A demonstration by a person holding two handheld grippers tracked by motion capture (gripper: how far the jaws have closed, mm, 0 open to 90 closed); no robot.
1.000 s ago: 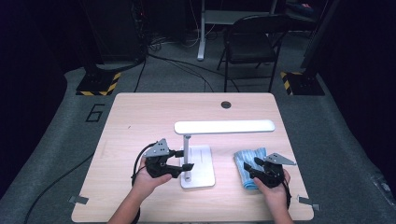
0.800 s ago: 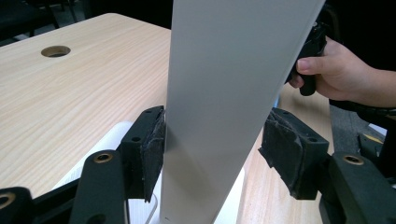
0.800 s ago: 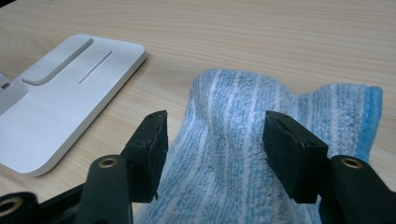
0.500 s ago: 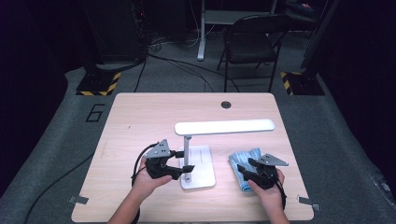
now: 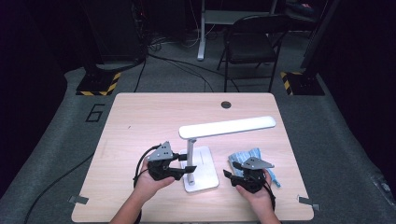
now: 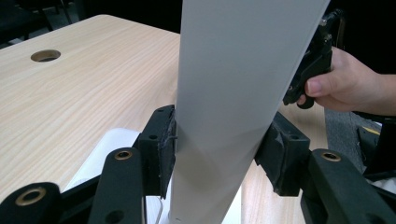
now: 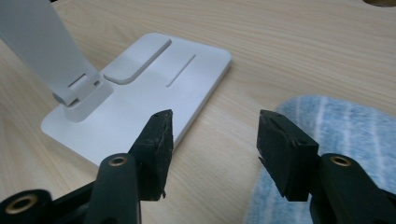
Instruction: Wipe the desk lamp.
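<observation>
Lying on the floor left of the table (image 5: 140, 116), a large painted "6" (image 5: 95, 113) is the only readable mark. On the table's near middle stands the white desk lamp (image 5: 201, 163), its long head running left to right, slightly raised rightward. The left gripper (image 5: 187, 169) pinches the lamp's upright stem. The right gripper (image 5: 227, 173), jaws spread over the blue striped cloth (image 5: 254, 156), has shifted leftward toward the lamp base since a second ago.

**Lamp in the middle, far half open**

The lamp (image 5: 201, 161) stands between the two grippers, its head spanning the desk (image 5: 140, 121) above its right half. The cloth (image 5: 254, 158) lies just right of the base. The desk's far and left parts lie bare.
</observation>
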